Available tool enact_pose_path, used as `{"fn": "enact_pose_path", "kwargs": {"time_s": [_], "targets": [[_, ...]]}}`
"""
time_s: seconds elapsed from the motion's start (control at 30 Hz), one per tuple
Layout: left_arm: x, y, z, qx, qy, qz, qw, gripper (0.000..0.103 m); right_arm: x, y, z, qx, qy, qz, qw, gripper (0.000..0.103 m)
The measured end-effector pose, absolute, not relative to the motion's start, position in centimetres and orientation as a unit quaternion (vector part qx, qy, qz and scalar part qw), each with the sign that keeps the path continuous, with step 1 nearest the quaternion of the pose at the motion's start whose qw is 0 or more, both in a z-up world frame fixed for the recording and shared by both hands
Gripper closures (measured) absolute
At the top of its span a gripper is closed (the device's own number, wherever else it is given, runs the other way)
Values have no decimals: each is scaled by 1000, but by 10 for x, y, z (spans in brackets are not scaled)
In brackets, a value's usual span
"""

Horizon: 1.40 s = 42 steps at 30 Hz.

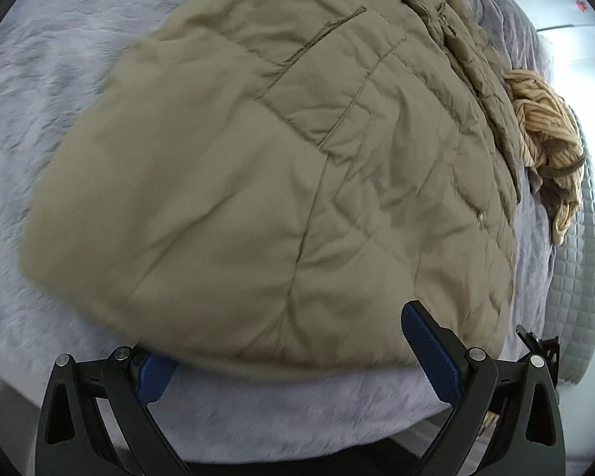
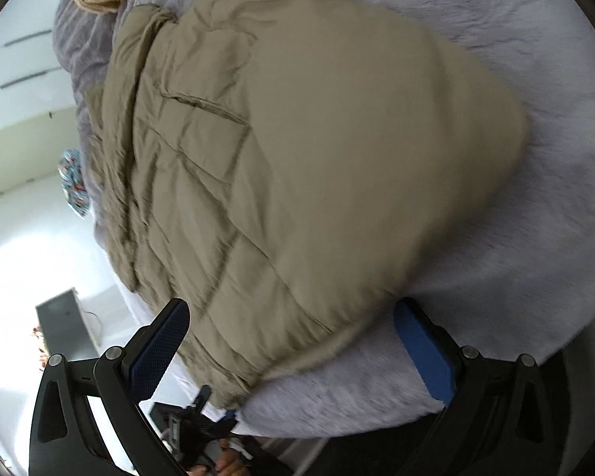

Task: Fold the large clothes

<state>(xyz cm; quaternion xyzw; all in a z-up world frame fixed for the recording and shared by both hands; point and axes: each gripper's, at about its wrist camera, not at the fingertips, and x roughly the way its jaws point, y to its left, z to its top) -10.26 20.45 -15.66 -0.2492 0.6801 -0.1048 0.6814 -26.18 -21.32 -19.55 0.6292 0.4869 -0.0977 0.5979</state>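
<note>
**Still flat: jacket on the bed**

Here, spread wide across a fuzzy grey blanket point(image 1: 39, 79): a padded khaki jacket point(image 1: 258, 182), quilted, seams and a pocket slit facing up. Hovering at its near hem, the left gripper point(image 1: 293, 353), jaws spread, clamping nothing. Likewise parted and empty, the right gripper point(image 2: 293, 353), at the jacket's near edge. Beyond the jacket, a tan knitted garment point(image 1: 543, 127), crumpled.

Each gripper, left gripper point(image 1: 293, 353) and right gripper point(image 2: 293, 351), has black arms, silver screws, blue textured pads.
</note>
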Motion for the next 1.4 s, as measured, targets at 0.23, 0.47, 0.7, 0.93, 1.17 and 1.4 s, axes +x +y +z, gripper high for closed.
{"fn": "enact_pose_path", "kwargs": {"time_s": [0.23, 0.47, 0.7, 0.93, 1.17, 1.4], "targets": [[-78, 193, -158, -252, 667, -97, 695, 18, -244, -213, -203, 671, 450, -92, 582, 1], [-64, 195, -144, -234, 662, -122, 702, 72, -248, -211, -208, 682, 453, -103, 565, 33], [-60, 187, -130, -190, 656, -136, 718, 72, -255, -214, -212, 685, 453, -109, 560, 65], [-58, 186, -120, -172, 652, -149, 723, 82, -253, -214, -212, 685, 452, -111, 561, 65], [-53, 191, -93, -182, 632, -170, 734, 87, -240, -216, -188, 663, 446, -87, 596, 92], [-22, 190, -38, -188, 586, -204, 762, 87, -209, -221, -130, 623, 424, -62, 654, 94]]}}
